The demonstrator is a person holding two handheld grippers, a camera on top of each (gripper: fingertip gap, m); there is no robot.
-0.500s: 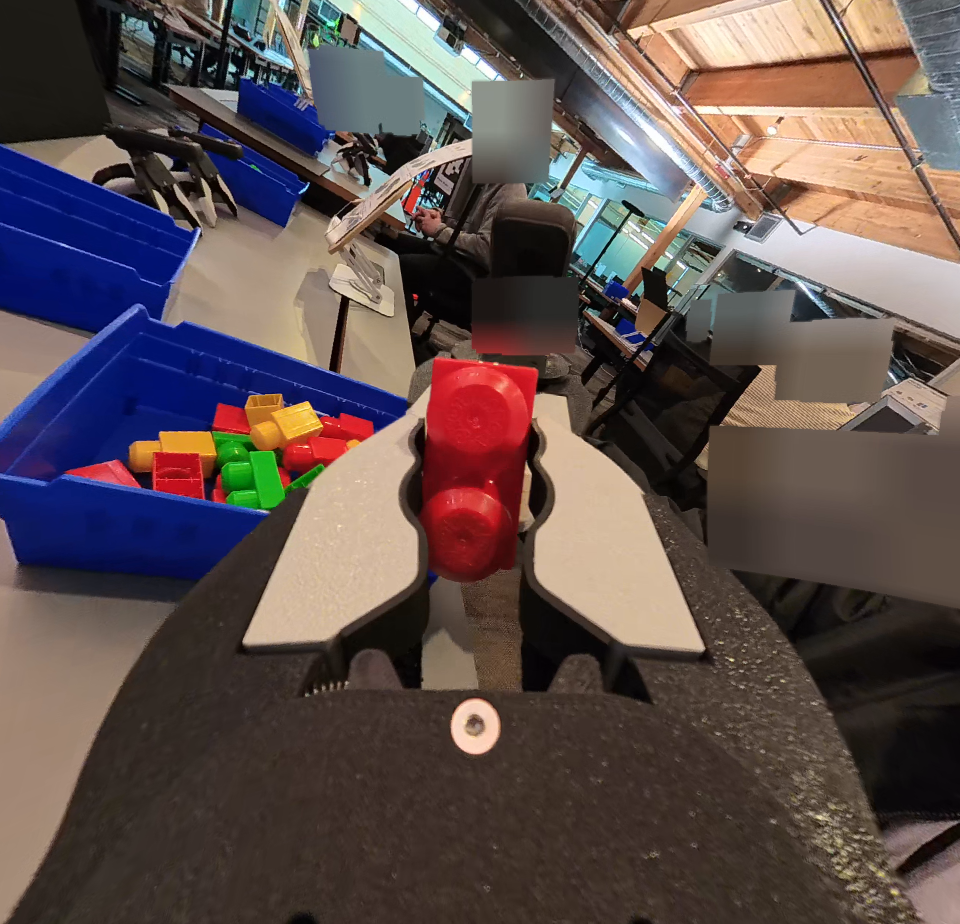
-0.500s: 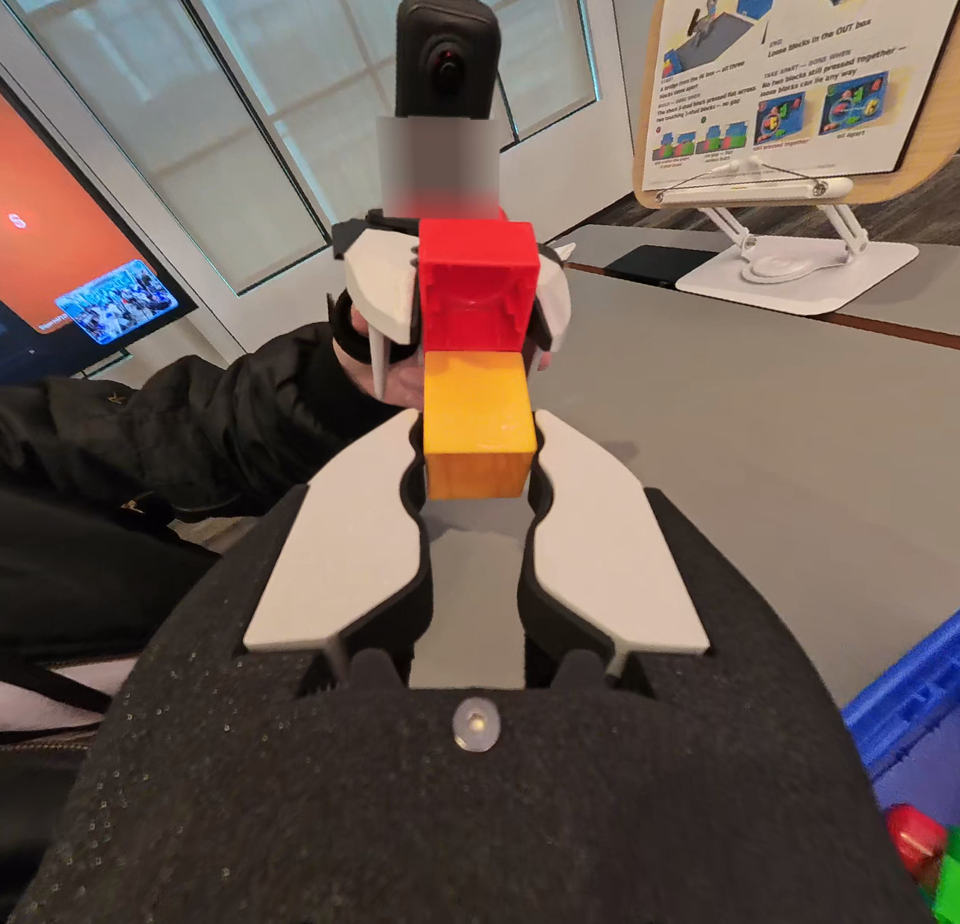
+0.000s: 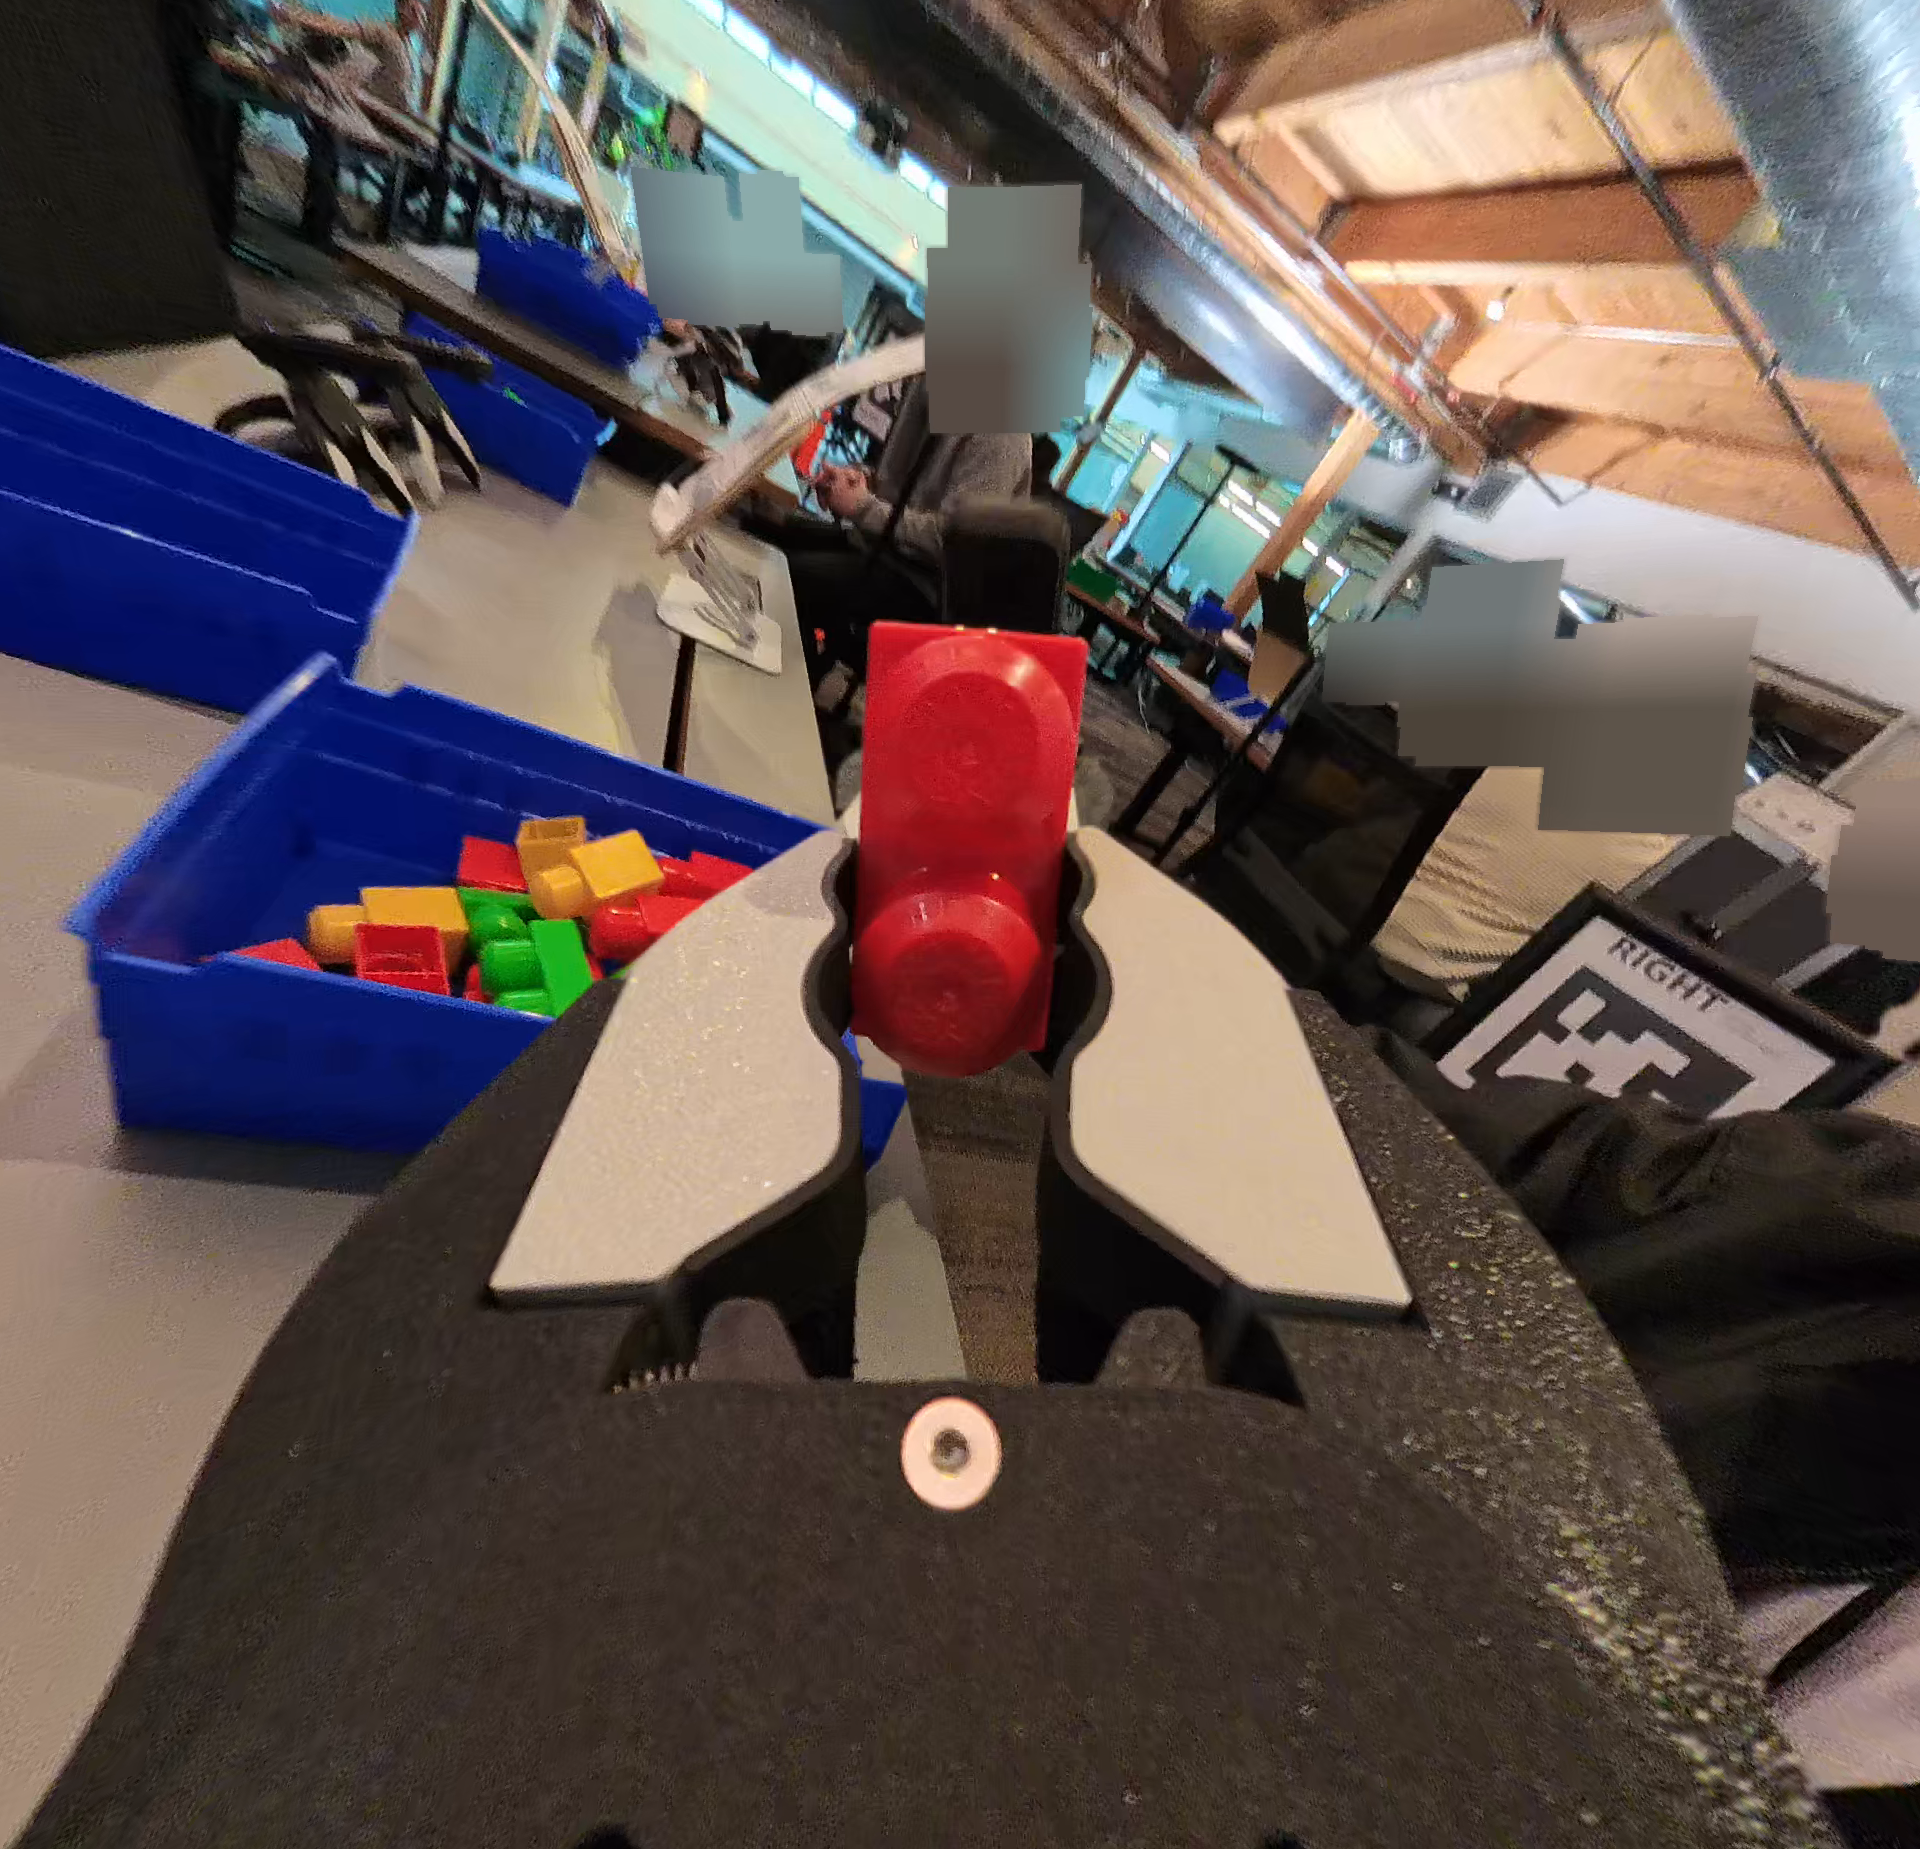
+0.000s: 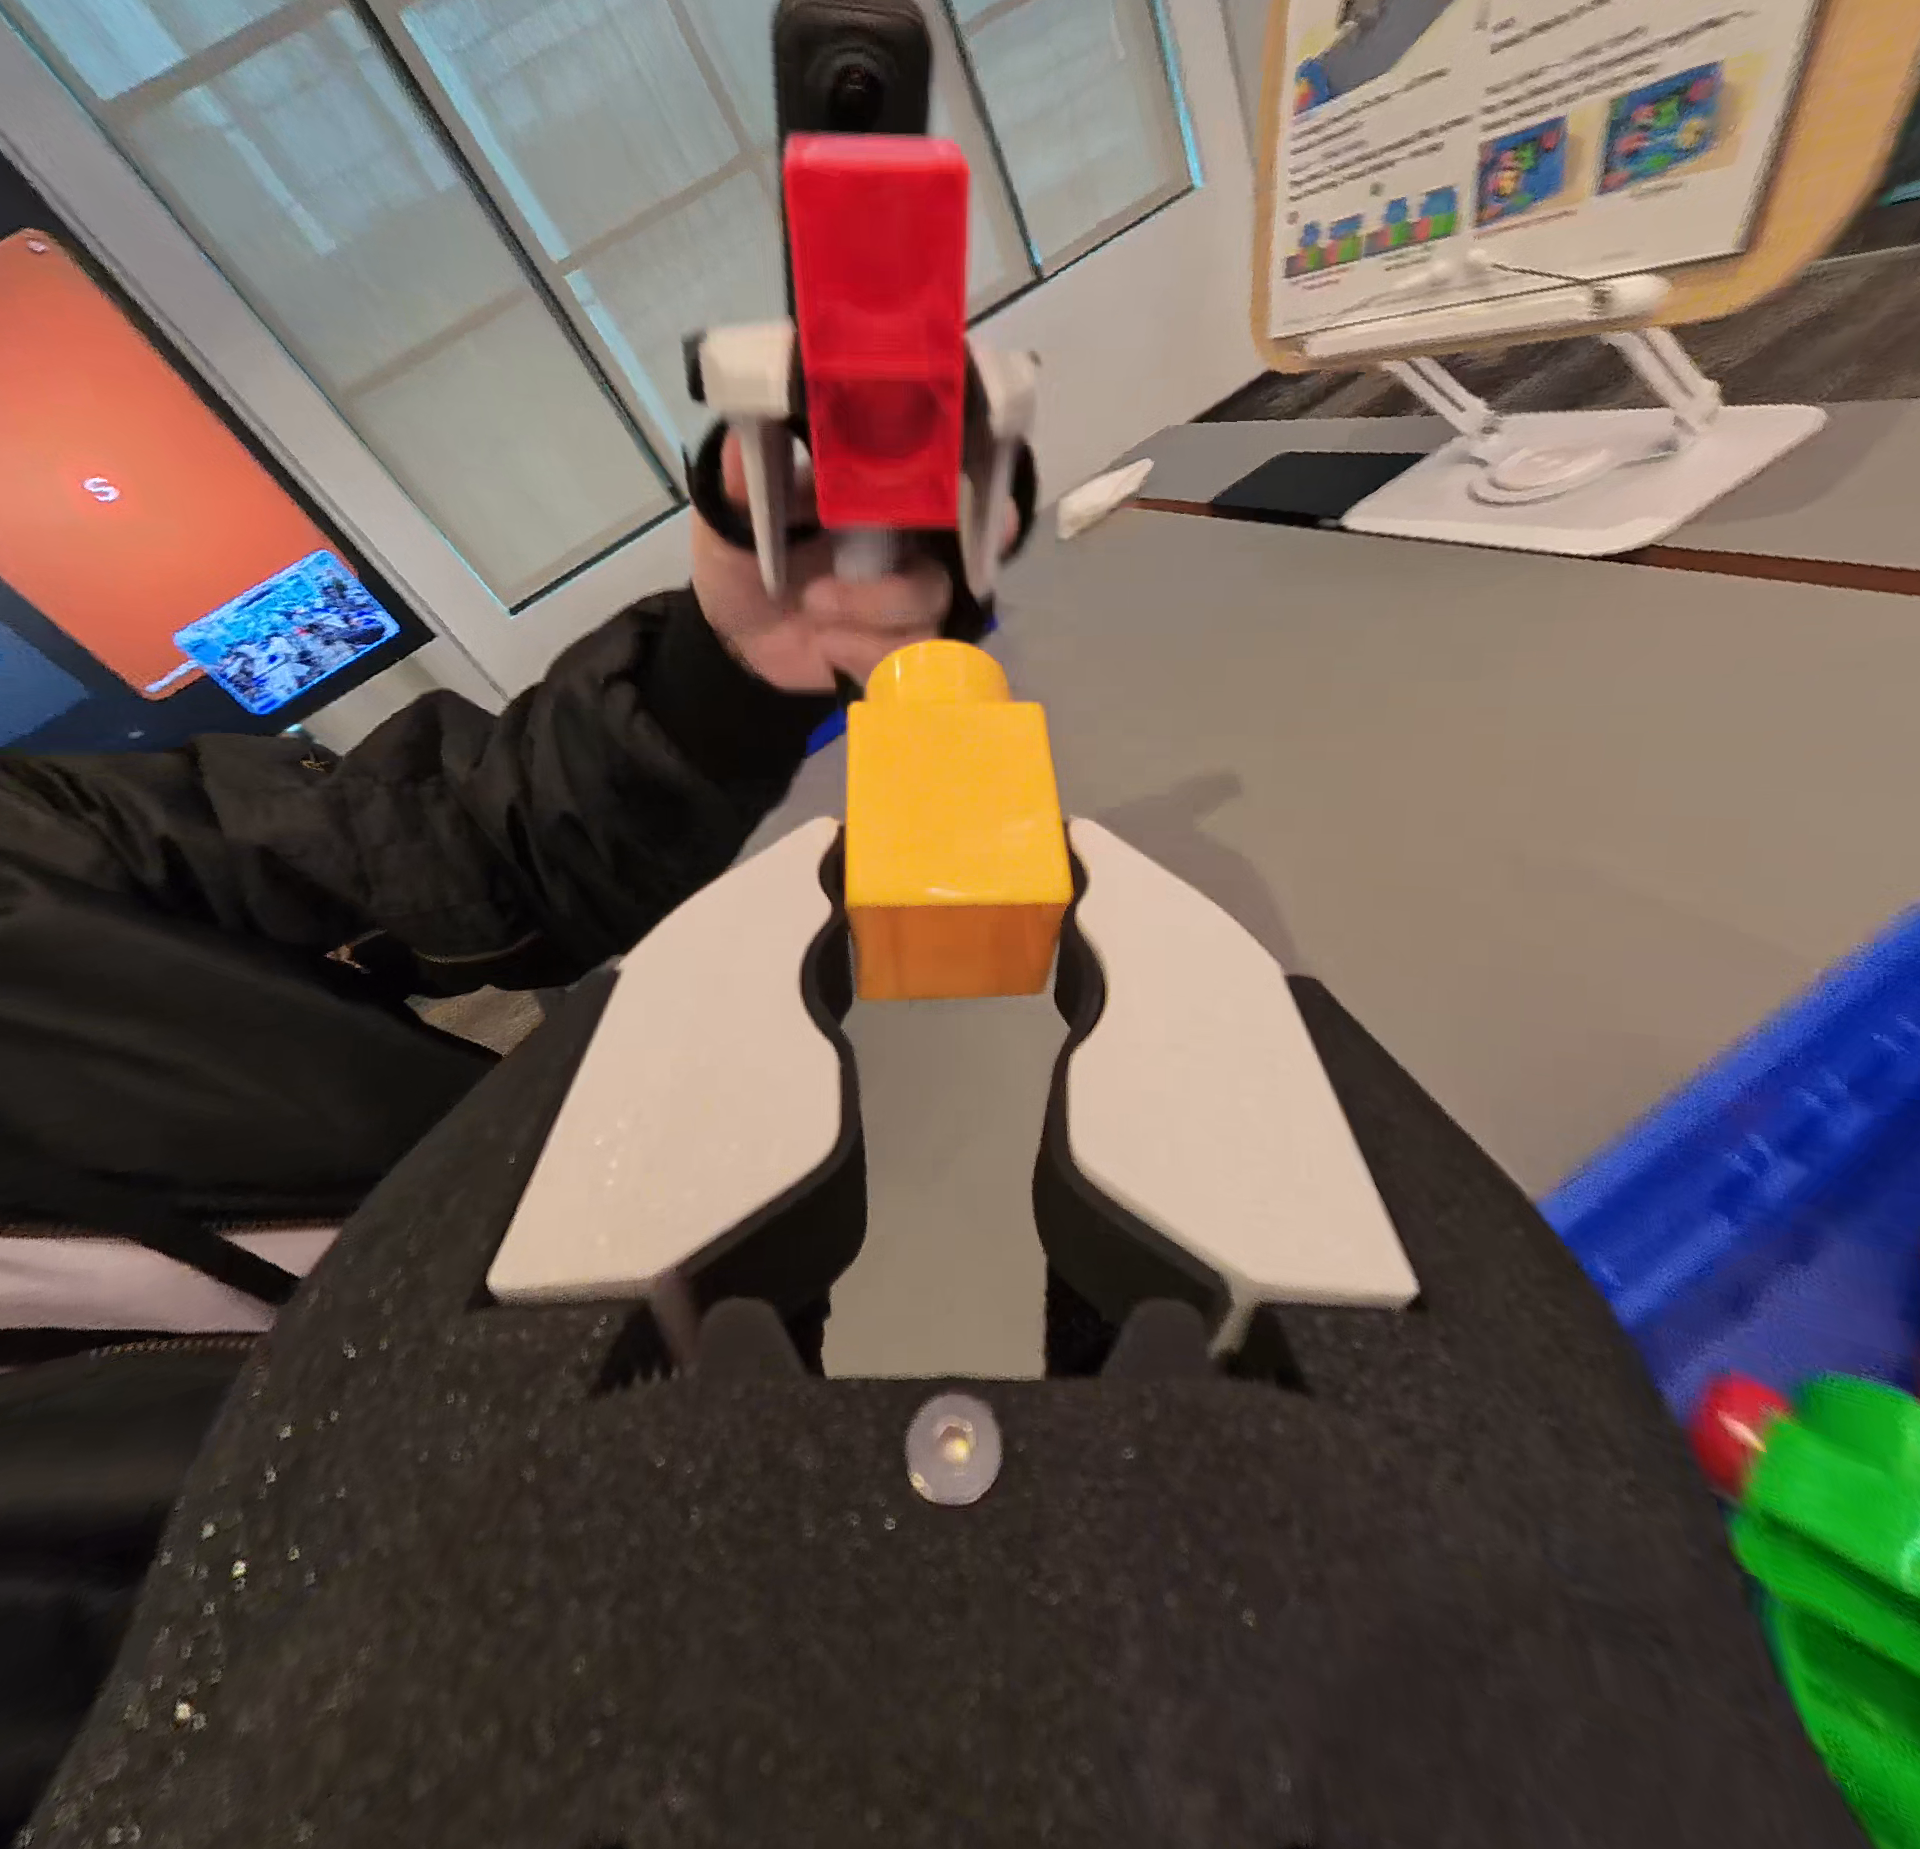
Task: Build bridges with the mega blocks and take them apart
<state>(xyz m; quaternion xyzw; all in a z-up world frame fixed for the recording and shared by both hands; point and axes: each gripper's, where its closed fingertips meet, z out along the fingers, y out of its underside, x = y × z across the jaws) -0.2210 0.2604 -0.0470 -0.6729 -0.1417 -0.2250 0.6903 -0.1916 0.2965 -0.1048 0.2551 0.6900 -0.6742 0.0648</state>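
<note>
Grey table [image 3: 125, 1332], timber-ceilinged workshop

Grey table [image 3: 125, 1311], blue bin [image 3: 312, 1051] w/ blocks, white doc stand [image 4: 1558, 469] behind

printed marker card [image 3: 1631, 1046] w/ black-white code, word on top edge, lower-right of left wrist view | instruction poster [image 4: 1538, 116] on stand, far worktop edge, text too blurred | orange screen [image 4: 125, 469] w/ one white character
</note>
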